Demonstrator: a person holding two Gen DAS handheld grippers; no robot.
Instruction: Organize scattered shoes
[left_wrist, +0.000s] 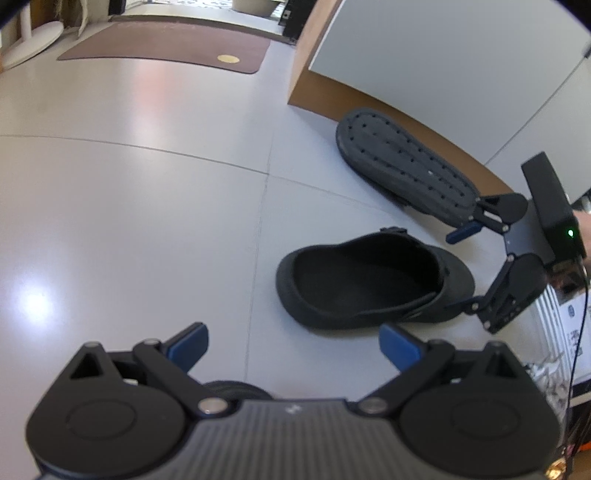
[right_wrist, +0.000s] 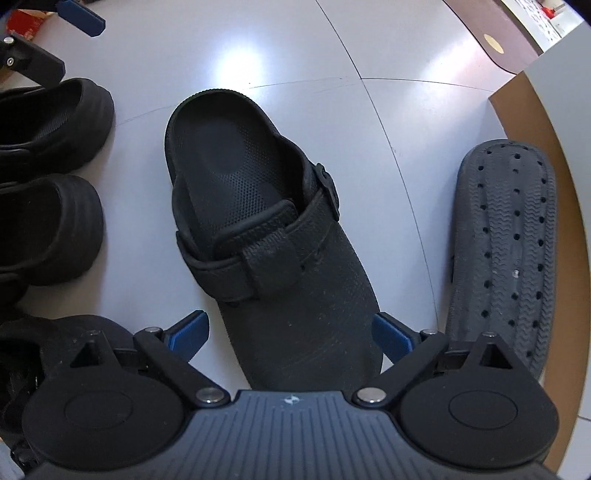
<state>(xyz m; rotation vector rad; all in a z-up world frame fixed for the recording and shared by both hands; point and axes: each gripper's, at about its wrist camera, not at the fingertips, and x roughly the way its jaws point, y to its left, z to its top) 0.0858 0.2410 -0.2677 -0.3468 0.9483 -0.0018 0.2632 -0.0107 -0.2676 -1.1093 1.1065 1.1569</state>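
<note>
Upright clog (right_wrist: 273, 236): black, strap folded forward over the vamp, standing sole-down on the pale tiled floor (right_wrist: 295, 48) — the landmark for everything below.
Right tool (right_wrist: 290, 334): points down over the clog's toe end with its blue pads (right_wrist: 190, 330) spread wide, one either side of the toe. The pads do not look pressed on it, so nothing is pinched.
Left tool (left_wrist: 293, 345): spread and empty, hanging just short of the clog's heel end, tilted down toward the floor.
Overturned clog (right_wrist: 504, 251): the likely mate, lying sole-up just beside the upright clog, on its buckle side, against the base of a brown-edged cabinet (right_wrist: 532, 122).
Neighbouring shoes (right_wrist: 48, 177): two black chunky-soled shoes sit side by side near the clog's other flank, heels facing the same way.
Risk, grip: the toe is broad and smooth — pads closing on its rounded sides could slide off, or tip the clog as it lifts.
Risk, crowding: the far pad sits close to the overturned clog; a drift that way could nudge it harder against the cabinet.
Risk, pairing: the mate needs flipping, and I judge its flat sole offers little to pinch.
</note>
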